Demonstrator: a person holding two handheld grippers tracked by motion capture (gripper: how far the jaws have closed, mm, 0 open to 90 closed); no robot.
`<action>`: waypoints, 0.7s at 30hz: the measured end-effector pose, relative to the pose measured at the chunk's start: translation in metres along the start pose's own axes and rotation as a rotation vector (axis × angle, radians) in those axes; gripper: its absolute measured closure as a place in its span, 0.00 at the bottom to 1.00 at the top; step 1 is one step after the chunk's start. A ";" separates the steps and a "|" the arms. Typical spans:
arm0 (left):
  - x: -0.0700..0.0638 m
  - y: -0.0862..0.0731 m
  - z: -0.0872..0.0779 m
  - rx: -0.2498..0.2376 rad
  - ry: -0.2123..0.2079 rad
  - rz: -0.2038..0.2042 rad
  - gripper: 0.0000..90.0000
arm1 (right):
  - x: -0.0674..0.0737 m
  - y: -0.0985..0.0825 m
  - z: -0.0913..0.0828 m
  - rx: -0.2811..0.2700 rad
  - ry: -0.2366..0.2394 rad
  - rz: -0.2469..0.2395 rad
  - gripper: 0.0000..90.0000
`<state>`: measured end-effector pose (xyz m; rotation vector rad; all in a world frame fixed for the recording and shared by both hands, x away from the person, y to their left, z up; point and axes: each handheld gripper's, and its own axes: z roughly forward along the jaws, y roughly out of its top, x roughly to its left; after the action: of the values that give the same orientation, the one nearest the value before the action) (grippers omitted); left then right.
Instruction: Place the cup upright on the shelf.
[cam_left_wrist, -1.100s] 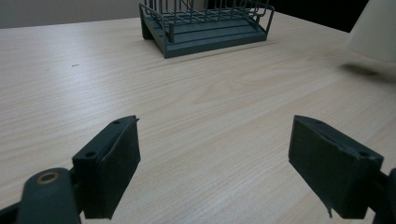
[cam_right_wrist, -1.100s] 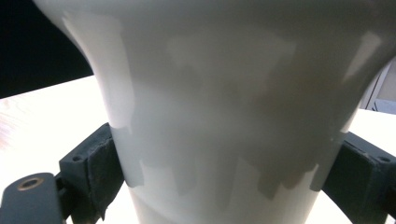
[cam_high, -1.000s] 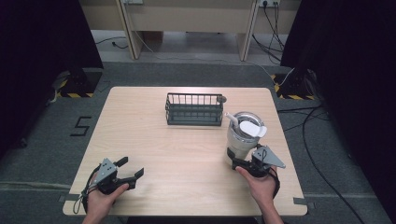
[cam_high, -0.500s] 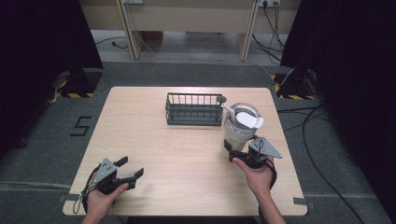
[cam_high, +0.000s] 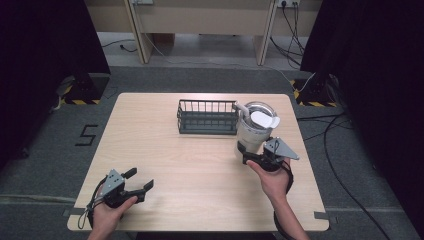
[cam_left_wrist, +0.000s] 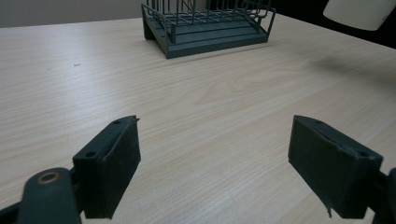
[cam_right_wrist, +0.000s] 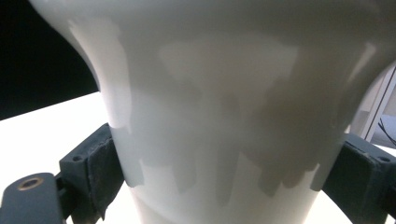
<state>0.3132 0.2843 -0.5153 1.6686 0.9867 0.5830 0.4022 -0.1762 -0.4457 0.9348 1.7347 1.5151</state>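
A white tumbler (cam_high: 252, 131) with a clear lid and a white flap is clamped low on its body by my right gripper (cam_high: 246, 154), at the right of the table just beside the wire rack. In the right gripper view its pale wall (cam_right_wrist: 224, 116) sits between both pads of my right gripper (cam_right_wrist: 224, 172). The left gripper view catches its base (cam_left_wrist: 359, 9) hanging above a shadow on the wood, so it is off the table. My left gripper (cam_high: 141, 179) rests open near the front left corner, with nothing between its pads (cam_left_wrist: 212, 154).
A dark wire rack (cam_high: 207, 117) stands at the back middle of the light wooden table (cam_high: 200, 165), and it is empty (cam_left_wrist: 208, 23). Cables trail over the grey floor to the right.
My right gripper has carried the tumbler away from the person and slightly left, closer to the rack. The left gripper has stayed put.
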 end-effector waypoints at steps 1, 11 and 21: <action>0.000 0.000 0.000 0.000 0.000 -0.001 0.18 | -0.001 0.001 0.001 0.003 -0.002 -0.003 0.12; 0.000 0.000 0.000 -0.001 0.000 -0.001 0.18 | -0.005 0.010 0.014 0.009 -0.004 0.004 0.12; 0.001 0.000 0.000 -0.005 -0.001 -0.002 0.18 | -0.011 0.025 0.031 0.002 -0.009 0.002 0.12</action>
<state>0.3136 0.2851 -0.5149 1.6638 0.9854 0.5830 0.4363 -0.1670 -0.4248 0.9441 1.7296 1.5082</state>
